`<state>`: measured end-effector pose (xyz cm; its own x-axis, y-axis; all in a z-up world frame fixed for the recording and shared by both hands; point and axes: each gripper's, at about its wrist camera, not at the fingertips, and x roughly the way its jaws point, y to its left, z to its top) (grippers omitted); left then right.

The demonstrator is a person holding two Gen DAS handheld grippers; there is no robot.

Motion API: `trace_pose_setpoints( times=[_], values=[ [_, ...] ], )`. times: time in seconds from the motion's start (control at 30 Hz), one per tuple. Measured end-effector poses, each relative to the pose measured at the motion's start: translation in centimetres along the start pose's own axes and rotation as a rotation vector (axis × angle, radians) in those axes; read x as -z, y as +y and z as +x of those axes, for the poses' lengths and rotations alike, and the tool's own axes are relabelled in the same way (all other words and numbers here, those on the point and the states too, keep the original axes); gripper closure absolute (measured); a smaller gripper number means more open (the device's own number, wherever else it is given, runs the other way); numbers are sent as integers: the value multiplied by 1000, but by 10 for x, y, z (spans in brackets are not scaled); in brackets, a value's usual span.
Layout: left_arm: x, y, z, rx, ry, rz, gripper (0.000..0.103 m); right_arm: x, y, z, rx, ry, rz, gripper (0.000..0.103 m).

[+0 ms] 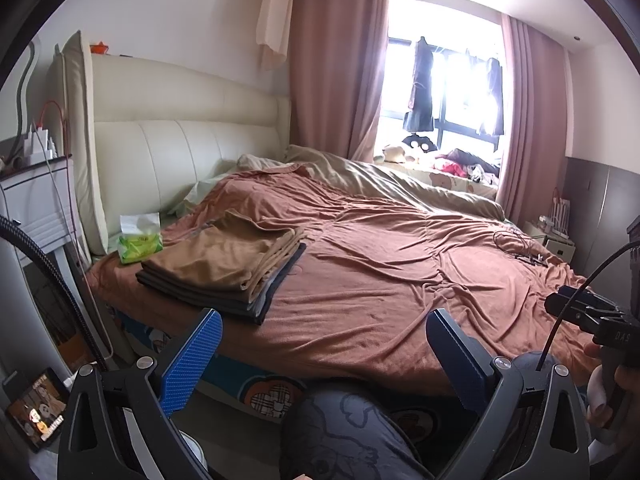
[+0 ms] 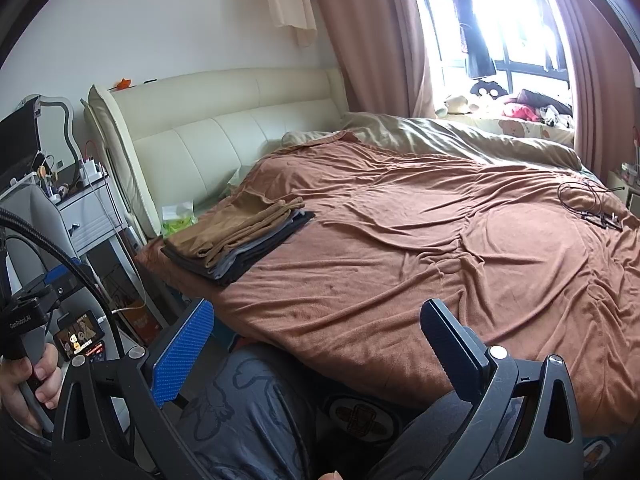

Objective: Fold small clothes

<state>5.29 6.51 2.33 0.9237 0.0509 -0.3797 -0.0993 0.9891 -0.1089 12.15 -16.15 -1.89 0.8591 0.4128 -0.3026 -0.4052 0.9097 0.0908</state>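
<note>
A neat stack of folded clothes [image 1: 224, 264] [image 2: 240, 240], a tan velvety piece on top of dark grey ones, is lying on the rust-brown bedspread [image 1: 380, 264] [image 2: 420, 232] near the bed's head-end corner. A green and white tissue pack [image 1: 140, 238] [image 2: 180, 218] is sitting just beside the stack, between it and the cream padded headboard [image 1: 180, 136] [image 2: 224, 120]. A thin black cable [image 1: 516, 240] [image 2: 584, 200] is lying on the bedspread well apart from the stack, toward the window side. The left gripper [image 1: 324, 356] is hovering off the bed's near edge, its 2 blue fingers [image 1: 192, 360] spread wide and holding nothing. The right gripper [image 2: 316, 352] is hovering likewise, its fingers [image 2: 184, 352] also spread and empty, above the person's patterned grey trousers [image 2: 248, 408].
</note>
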Motion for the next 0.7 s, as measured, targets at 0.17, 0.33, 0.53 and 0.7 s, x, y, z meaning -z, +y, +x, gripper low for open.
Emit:
trace_pose_setpoints(
  times=[0.17,0.33,0.53,0.7],
  values=[
    [0,-1,0,1,3,5,0,0,-1,-1,0,-2,0,0],
    [-3,-1,0,3,1,12,0,2,-2,0,1,0,3,0],
    [-5,1,0,3,-2,9,1,2,-2,0,2,0,2,0],
    [-5,2,0,2,-3,10,0,2,-2,-1,5,-1,1,0]
  ],
)
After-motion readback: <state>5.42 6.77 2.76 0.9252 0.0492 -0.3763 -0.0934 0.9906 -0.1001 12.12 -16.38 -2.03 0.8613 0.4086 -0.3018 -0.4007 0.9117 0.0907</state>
